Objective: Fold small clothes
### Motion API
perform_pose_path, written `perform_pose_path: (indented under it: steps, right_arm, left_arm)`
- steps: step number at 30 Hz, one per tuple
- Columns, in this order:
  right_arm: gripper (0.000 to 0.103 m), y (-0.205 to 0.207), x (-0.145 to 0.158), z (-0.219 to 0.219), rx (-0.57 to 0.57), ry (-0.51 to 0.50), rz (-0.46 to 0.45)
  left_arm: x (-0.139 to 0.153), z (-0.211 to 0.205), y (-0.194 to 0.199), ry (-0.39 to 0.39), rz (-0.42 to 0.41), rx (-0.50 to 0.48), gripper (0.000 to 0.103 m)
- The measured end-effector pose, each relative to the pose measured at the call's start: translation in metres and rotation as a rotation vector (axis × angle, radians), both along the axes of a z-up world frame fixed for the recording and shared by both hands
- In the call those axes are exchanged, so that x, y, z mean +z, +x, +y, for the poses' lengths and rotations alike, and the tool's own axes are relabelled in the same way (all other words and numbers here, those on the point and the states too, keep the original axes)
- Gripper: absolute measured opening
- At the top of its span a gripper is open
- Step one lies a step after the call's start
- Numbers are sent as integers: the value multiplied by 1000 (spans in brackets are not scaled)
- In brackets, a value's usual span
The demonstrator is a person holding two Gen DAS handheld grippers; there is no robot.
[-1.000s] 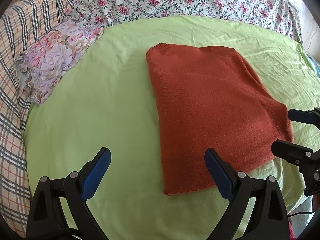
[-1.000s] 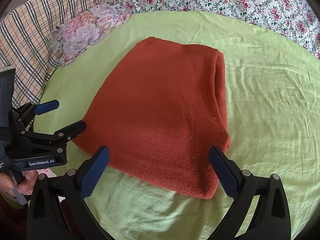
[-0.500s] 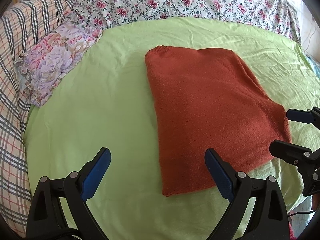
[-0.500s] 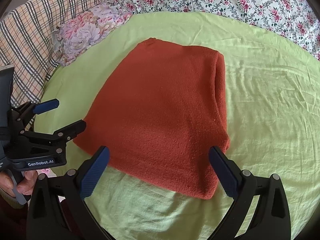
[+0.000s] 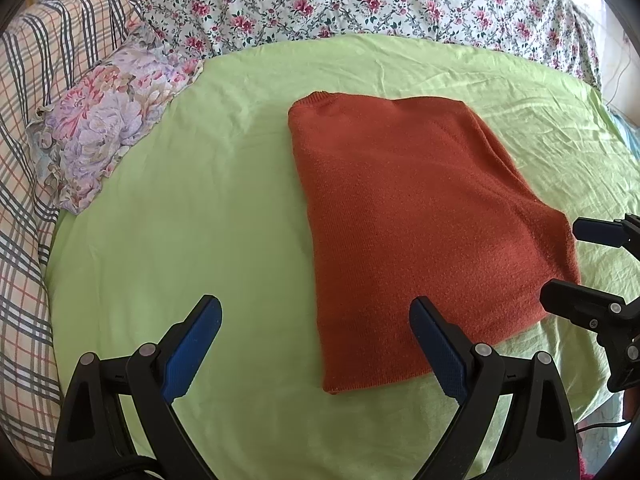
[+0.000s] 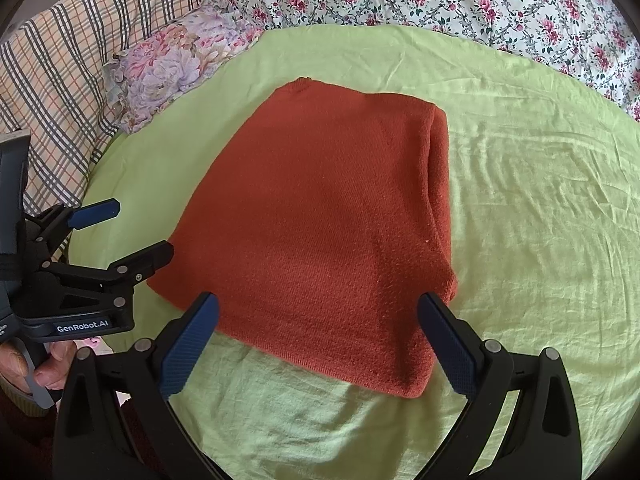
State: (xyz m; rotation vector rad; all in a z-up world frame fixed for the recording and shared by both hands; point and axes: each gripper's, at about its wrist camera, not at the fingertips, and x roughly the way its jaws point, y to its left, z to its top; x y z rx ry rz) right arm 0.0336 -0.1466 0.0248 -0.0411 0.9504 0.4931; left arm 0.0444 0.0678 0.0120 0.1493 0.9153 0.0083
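Observation:
A rust-orange knitted garment point(image 5: 416, 216) lies folded into a flat rectangle on the light green sheet point(image 5: 200, 220); it also shows in the right wrist view point(image 6: 320, 232). My left gripper point(image 5: 316, 348) is open and empty, hovering over the garment's near left corner. My right gripper point(image 6: 318, 344) is open and empty, hovering over the garment's near edge. Each gripper shows in the other's view: the right gripper point(image 5: 576, 268) at the garment's right edge, the left gripper point(image 6: 128, 232) at its left edge.
A purple floral pillow point(image 5: 104, 136) lies at the left of the sheet. A plaid blanket point(image 5: 28, 160) borders the left side and a rose-patterned quilt point(image 5: 360, 0) runs along the back. A hand point(image 6: 36, 368) holds the left gripper's handle.
Both grippers have stayed open and almost still. The views have shifted very slightly, so the garment sits a touch lower in the left wrist view.

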Motion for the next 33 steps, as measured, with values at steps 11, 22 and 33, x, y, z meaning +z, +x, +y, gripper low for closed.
perform_pose_path:
  steps: [11,22,33]
  right_arm:
    - [99,1,2,-2,4,-1,-4]
    - [99,3,5,-4,5,0,-9]
    - [99,4,8,-5,3,1,-13]
  left_arm:
    - [2,1,3,-5,-2,2,95]
    - [4,1,4,-6,-4,1,95]
    - [7,-2,6,-3,-9,-3,95]
